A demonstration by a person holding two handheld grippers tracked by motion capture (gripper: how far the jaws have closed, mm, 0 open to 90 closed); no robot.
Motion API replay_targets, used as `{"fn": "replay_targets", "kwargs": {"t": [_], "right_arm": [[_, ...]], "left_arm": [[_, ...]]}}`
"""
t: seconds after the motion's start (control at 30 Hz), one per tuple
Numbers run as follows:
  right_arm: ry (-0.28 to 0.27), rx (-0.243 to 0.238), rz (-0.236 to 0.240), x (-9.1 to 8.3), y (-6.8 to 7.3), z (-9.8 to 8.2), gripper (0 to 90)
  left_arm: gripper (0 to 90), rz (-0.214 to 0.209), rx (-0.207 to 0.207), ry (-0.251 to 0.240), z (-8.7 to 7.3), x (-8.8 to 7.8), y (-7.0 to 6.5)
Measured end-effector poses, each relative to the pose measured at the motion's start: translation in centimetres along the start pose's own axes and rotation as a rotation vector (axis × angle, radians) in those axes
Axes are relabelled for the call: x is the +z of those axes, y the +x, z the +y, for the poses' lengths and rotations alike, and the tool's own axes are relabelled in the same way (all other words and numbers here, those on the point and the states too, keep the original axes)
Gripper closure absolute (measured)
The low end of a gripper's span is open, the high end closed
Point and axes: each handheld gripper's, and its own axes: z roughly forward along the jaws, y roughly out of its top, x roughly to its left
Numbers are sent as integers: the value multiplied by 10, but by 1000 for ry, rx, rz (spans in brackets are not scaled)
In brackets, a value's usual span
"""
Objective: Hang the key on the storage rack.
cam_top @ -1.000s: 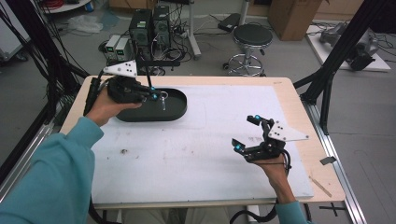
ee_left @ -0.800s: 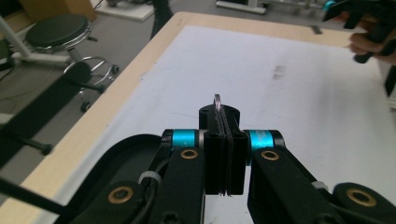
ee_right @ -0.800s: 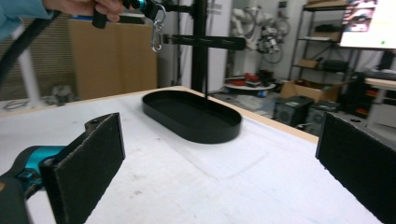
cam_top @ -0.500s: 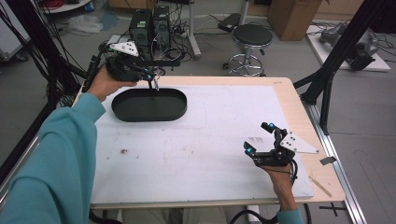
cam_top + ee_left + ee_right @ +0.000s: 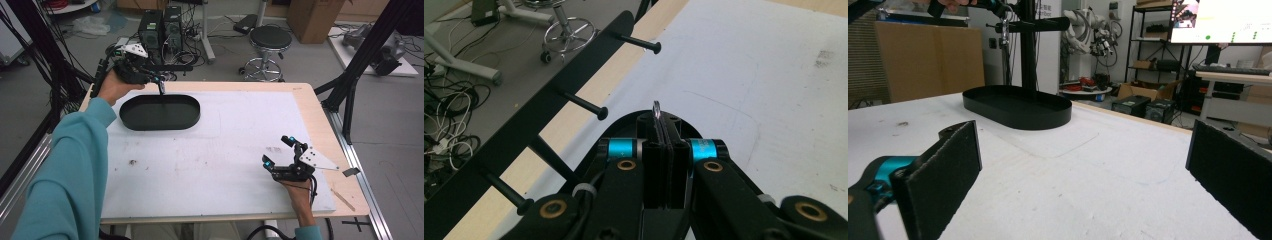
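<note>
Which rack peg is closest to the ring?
The second peg from the top in the left gripper view: its knob sits just beside the ring; the others lie farther off.

Wooden table (image 5: 320,117), covered by a white mat (image 5: 240,145). At ten o'clock on the mat, a black oval tray (image 5: 160,112); a clear sheet (image 5: 210,125) tucked under its four o'clock edge.

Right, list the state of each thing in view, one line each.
left hand-held gripper: shut on a small metal ring, raised beside the rack pegs.
right hand-held gripper: open, nothing held, low over the table.
black oval tray: upright, nothing in it.
rack: pegs bare.
</note>
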Motion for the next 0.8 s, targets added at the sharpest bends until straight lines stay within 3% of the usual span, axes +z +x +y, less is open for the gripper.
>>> {"fn": "replay_targets", "kwargs": {"t": [0.37, 0.63, 0.8], "right_arm": [[26, 15, 0, 1, -1, -10, 6], [35, 24, 5, 3, 0, -15, 6], [38, 24, 3, 3, 0, -17, 6]], "left_arm": [[885, 43, -38, 9, 5, 10, 4], [885, 68, -40, 41, 5, 16, 4], [885, 81, -63, 27, 5, 19, 6]]}}
